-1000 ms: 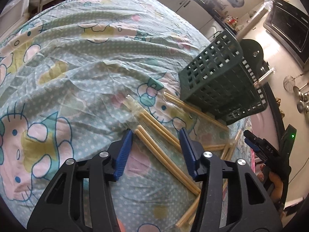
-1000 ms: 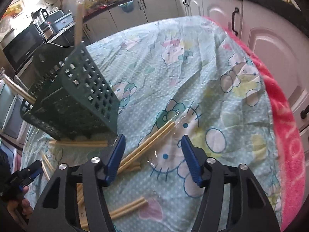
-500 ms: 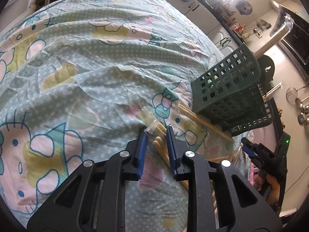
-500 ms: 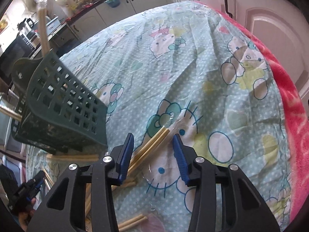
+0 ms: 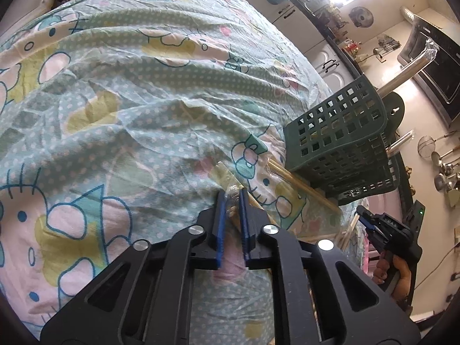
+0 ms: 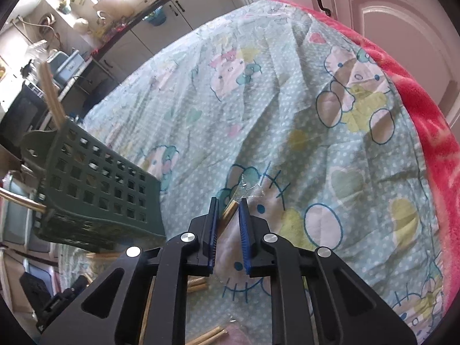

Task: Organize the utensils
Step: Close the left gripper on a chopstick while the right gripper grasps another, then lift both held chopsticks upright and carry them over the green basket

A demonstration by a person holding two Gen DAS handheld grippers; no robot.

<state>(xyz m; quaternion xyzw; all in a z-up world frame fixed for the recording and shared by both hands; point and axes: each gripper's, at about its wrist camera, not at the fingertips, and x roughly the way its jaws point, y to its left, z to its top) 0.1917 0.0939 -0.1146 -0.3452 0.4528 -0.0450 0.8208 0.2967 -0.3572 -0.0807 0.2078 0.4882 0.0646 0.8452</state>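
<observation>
Pairs of wooden chopsticks in clear wrappers lie on a cartoon-print cloth near a dark green slotted basket [image 5: 339, 143]. My left gripper [image 5: 231, 194] is shut on the end of one wrapped pair [image 5: 227, 176], pads pinching wrapper and sticks. In the right wrist view, my right gripper [image 6: 228, 201] has its jaws closing on another wrapped pair [image 6: 228, 212], which spans the narrow gap between the blue pads. The right gripper [image 5: 362, 215] also shows in the left wrist view, beyond the basket, held by a hand [image 5: 394, 276].
The basket [image 6: 95, 189] leans, with chopsticks [image 6: 50, 95] sticking out of its top. Loose pairs lie against its base [image 5: 302, 185] and near my right gripper's body [image 6: 198, 283]. A red towel [image 6: 431, 143] edges the cloth on the right. Kitchen cabinets and counters ring the table.
Both grippers went from wide open over the chopsticks to nearly closed around a wrapped pair each. Both views have rolled slightly; the basket and cloth hold their places.
</observation>
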